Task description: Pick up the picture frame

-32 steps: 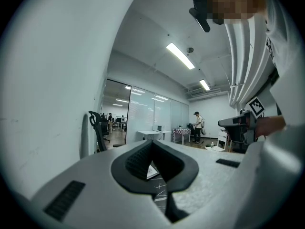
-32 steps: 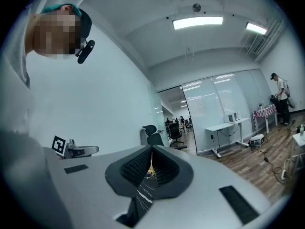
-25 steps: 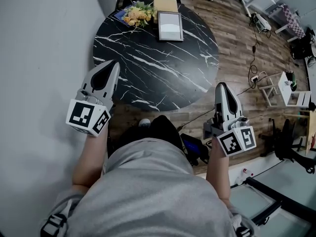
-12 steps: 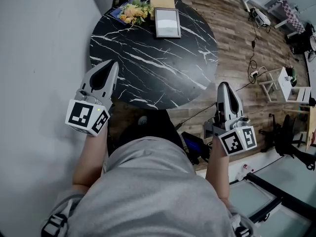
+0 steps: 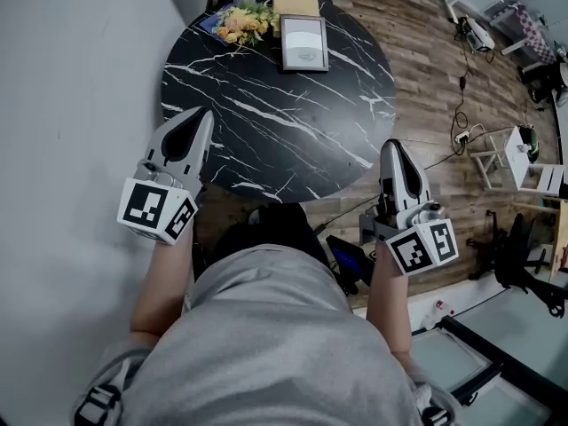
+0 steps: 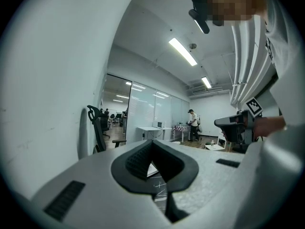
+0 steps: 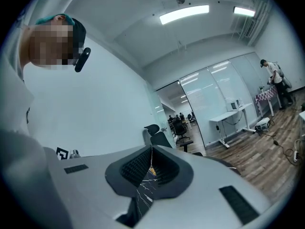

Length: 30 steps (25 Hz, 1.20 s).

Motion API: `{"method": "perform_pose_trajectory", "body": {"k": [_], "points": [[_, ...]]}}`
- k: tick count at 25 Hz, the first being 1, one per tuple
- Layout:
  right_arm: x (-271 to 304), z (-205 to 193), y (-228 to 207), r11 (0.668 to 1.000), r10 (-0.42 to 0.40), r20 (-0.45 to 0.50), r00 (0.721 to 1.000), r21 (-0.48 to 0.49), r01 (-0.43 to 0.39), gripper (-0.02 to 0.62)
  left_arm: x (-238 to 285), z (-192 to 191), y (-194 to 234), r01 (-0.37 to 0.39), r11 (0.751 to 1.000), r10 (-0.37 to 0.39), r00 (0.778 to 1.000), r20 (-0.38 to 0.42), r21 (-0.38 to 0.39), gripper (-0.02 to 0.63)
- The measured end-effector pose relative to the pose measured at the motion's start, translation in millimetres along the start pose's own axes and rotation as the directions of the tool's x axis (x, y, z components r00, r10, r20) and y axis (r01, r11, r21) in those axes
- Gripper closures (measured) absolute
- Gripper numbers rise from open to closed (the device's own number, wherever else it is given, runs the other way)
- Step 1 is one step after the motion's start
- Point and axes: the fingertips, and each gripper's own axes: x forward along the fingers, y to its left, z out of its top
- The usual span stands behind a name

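The picture frame [image 5: 303,43], grey-edged with a pale panel, lies flat on the far side of the round black marble table [image 5: 275,122]. Both grippers are held at the table's near edge, far short of the frame. My left gripper [image 5: 205,113] hovers over the near left rim, jaws shut and empty; the left gripper view shows its tips [image 6: 152,142] meeting. My right gripper [image 5: 388,144] is just off the near right rim, above the wood floor. It is also shut on nothing, with its tips [image 7: 152,147] touching in the right gripper view.
A bunch of yellow flowers [image 5: 238,20] and a tan box [image 5: 295,3] sit beside the frame at the table's far edge. A grey wall [image 5: 80,105] runs along the left. Cables [image 5: 457,105], a white shelf [image 5: 524,158] and an office chair [image 5: 519,256] stand on the floor at the right.
My right gripper has edged forward and a little left, closer to the table's rim. The left gripper looks nearly unmoved. Both stay shut.
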Motion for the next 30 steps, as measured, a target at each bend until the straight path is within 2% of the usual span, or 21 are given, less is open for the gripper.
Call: {"method": "perform_pose_trajectory", "body": {"k": [19, 30], "points": [[80.3, 12.9, -47.2, 0.990, 0.138, -0.045, 0.989, 0.004, -0.138, 0.569, 50.6, 3.2, 22.6, -0.129, 0.992, 0.129, 0.992, -0.013, 0.006, 0.600], [139.1, 6.6, -65.6, 0.965, 0.262, -0.117, 0.958, 0.020, -0.261, 0.569, 81.2, 2.9, 33.2, -0.202, 0.979, 0.203, 0.979, -0.015, 0.016, 0.600]]}}
